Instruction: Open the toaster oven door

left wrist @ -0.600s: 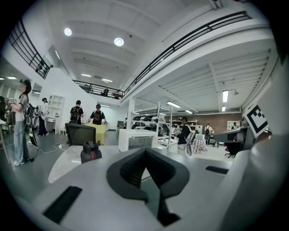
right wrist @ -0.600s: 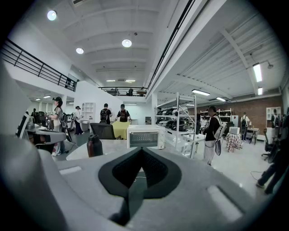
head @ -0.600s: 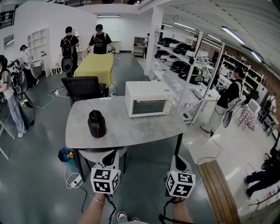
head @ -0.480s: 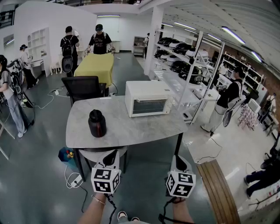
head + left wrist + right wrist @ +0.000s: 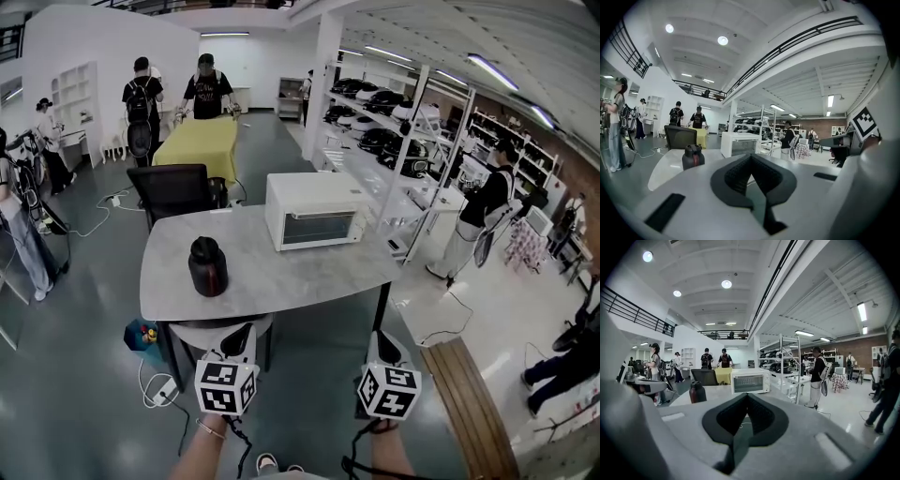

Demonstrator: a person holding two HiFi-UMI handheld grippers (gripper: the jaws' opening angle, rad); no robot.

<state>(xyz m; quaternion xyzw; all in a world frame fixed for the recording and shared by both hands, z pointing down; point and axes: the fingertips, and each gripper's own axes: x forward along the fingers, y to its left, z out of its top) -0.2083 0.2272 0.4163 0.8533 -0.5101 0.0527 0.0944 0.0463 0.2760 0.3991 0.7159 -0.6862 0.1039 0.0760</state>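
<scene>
The white toaster oven point(image 5: 314, 211) stands at the far right side of the grey table point(image 5: 281, 277), its glass door shut. It also shows small and distant as the oven point(image 5: 738, 144) in the left gripper view and the oven point(image 5: 750, 381) in the right gripper view. My left gripper point(image 5: 241, 335) and right gripper point(image 5: 378, 341) hang low in front of the table's near edge, well short of the oven. Both are shut with nothing between the jaws, as seen at the left gripper point(image 5: 751, 157) and the right gripper point(image 5: 747, 395).
A black jug point(image 5: 207, 266) stands on the table's left half. A black office chair point(image 5: 173, 190) sits behind the table, and a yellow-covered table point(image 5: 197, 141) with people stands farther back. Metal shelving point(image 5: 412, 141) and a person point(image 5: 478, 220) are to the right.
The head view has shifted slightly, so the table and oven sit a little more to the left. Both grippers stay low and shut in about the same place.
</scene>
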